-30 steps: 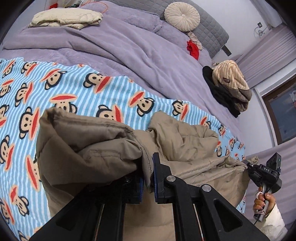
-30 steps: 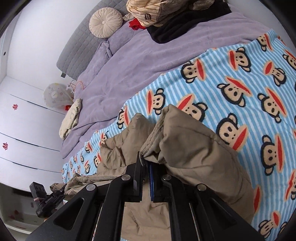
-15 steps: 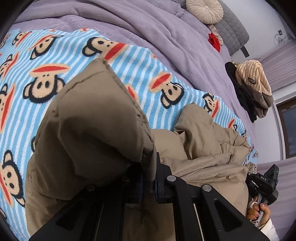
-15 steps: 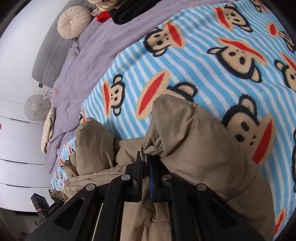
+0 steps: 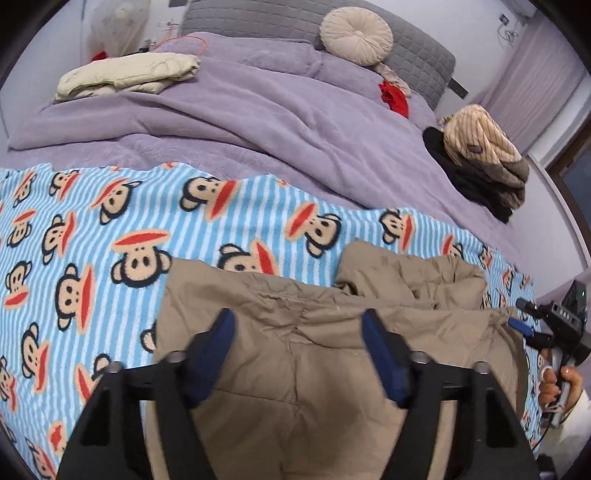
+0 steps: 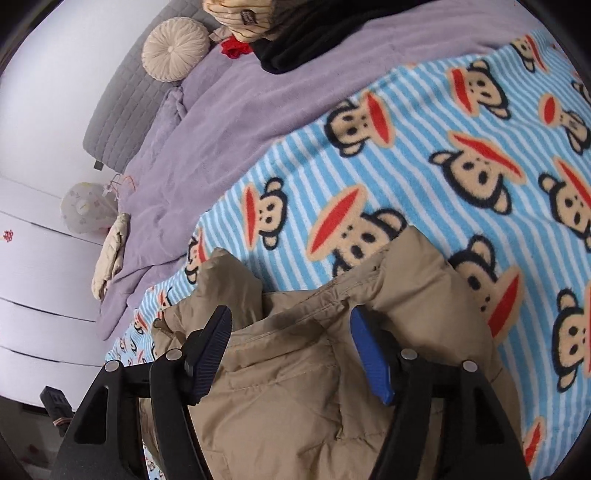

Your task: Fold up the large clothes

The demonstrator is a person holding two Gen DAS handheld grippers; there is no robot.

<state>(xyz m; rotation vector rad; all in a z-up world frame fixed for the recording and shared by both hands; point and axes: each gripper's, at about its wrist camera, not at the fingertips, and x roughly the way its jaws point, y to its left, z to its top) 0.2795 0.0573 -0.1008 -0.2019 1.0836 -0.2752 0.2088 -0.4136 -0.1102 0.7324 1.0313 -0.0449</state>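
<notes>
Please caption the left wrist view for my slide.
Open left tongs hover over the padded khaki jacket on a blue-striped monkey-print blanket.

My two wrist cameras look steeply down, close over the tan jacket (image 5: 295, 369); both share it, the monkey blanket (image 6: 406, 155), perhaps the same round cushion (image 5: 356, 35).

We see a bed (image 5: 258, 122) under a lilac plush cover, a blue-striped monkey-print fleece blanket (image 5: 110, 229) over it, and a tan padded coat (image 5: 314, 350) on that.
</notes>
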